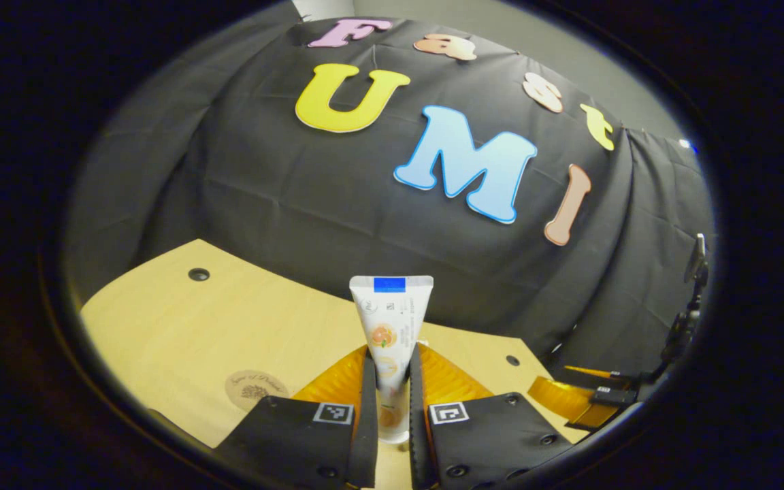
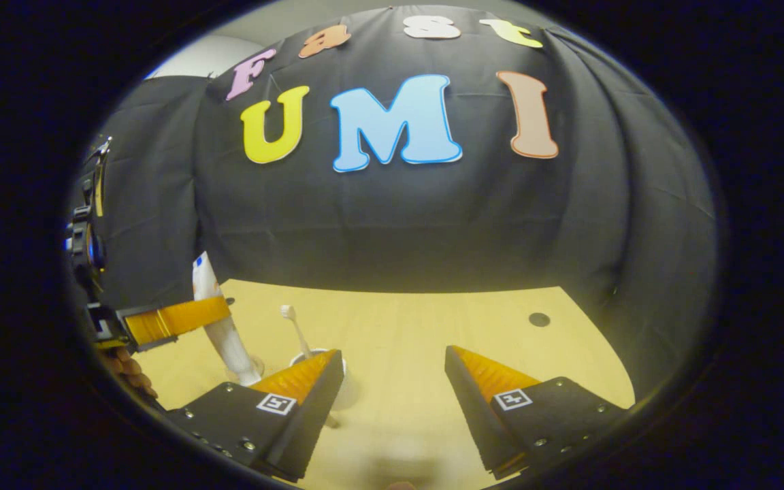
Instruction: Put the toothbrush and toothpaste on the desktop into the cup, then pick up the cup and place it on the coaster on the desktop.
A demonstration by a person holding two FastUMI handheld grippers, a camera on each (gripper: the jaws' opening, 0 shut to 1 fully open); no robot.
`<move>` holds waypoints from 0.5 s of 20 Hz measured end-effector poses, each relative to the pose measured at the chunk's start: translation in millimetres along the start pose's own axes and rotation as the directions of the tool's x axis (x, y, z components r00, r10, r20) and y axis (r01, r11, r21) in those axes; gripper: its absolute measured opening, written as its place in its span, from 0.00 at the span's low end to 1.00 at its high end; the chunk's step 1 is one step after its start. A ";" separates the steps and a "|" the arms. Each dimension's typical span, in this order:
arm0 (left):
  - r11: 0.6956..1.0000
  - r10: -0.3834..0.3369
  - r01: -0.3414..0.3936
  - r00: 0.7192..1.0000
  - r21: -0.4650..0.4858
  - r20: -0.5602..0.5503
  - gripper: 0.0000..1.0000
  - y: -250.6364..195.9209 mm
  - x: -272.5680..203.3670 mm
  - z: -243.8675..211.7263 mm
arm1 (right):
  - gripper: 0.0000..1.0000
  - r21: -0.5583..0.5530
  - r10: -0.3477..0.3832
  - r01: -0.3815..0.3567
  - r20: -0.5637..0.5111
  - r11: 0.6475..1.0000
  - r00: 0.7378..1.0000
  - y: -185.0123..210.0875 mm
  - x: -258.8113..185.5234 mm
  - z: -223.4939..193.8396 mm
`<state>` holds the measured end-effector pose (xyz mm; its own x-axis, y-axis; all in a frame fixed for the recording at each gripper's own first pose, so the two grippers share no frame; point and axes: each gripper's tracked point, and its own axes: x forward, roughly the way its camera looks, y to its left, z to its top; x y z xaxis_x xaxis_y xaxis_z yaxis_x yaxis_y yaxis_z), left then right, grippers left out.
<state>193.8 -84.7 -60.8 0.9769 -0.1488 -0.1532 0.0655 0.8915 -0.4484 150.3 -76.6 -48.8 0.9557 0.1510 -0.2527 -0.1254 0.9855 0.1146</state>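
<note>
In the left gripper view, the left gripper is clamped on the toothpaste, which stands upright between its fingers above the desktop, with the coaster lying just to the left. In the right gripper view, the right gripper hangs with its fingers spread and empty. The cup holding the toothbrush sits just behind its left finger, and the toothpaste is held beside the cup.

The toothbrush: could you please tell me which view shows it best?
The right gripper view: the toothbrush stands head up in the white cup, beside the toothpaste held by the left gripper. The left gripper view offers nothing I can identify as the toothbrush.
</note>
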 end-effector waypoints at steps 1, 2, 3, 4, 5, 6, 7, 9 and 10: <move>1.000 -0.016 0.017 1.000 -0.024 0.020 0.27 -4.4 7.1 3.0 | 0.89 0.008 -0.018 0.018 -0.015 1.000 1.000 -7.2 -6.2 -6.8; 0.998 -0.026 0.028 0.999 -0.050 0.037 0.27 -6.4 13.4 4.2 | 0.90 0.016 -0.032 0.032 -0.034 0.999 0.999 -12.1 -12.4 -15.0; 0.997 -0.035 0.039 0.998 -0.073 0.049 0.26 -6.4 20.0 2.0 | 0.89 0.021 -0.044 0.045 -0.057 0.999 0.997 -16.8 -17.5 -23.8; 0.995 -0.040 0.044 0.998 -0.087 0.056 0.26 -6.7 25.4 -0.2 | 0.90 0.021 -0.055 0.057 -0.076 0.998 0.996 -20.7 -22.3 -31.7; 0.995 -0.041 0.047 0.997 -0.091 0.066 0.28 -6.2 30.0 -1.3 | 0.90 0.018 -0.065 0.067 -0.090 0.998 0.994 -25.4 -26.0 -37.1; 0.995 -0.042 0.049 0.996 -0.089 0.074 0.26 -7.2 37.1 -3.7 | 0.90 0.014 -0.073 0.075 -0.100 0.997 0.992 -29.2 -29.9 -41.2; 0.995 -0.044 0.051 0.996 -0.083 0.079 0.27 -7.3 42.1 -6.4 | 0.90 0.007 -0.082 0.083 -0.106 0.996 0.991 -32.3 -34.5 -45.2; 0.996 -0.052 0.058 0.996 -0.074 0.079 0.27 -11.9 50.6 -14.9 | 0.90 0.000 -0.087 0.088 -0.118 0.996 0.989 -36.4 -38.0 -49.2; 0.996 -0.057 0.063 0.995 -0.071 0.083 0.27 -15.1 55.8 -19.8 | 0.89 0.001 -0.085 0.086 -0.119 0.996 0.989 -36.9 -39.4 -49.5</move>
<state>243.3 -115.0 -80.1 0.9851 -0.1634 -0.0542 0.1121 0.8478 -0.5184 104.0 -115.0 -90.7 0.9242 0.0745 -0.3745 -0.0423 0.9947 0.0934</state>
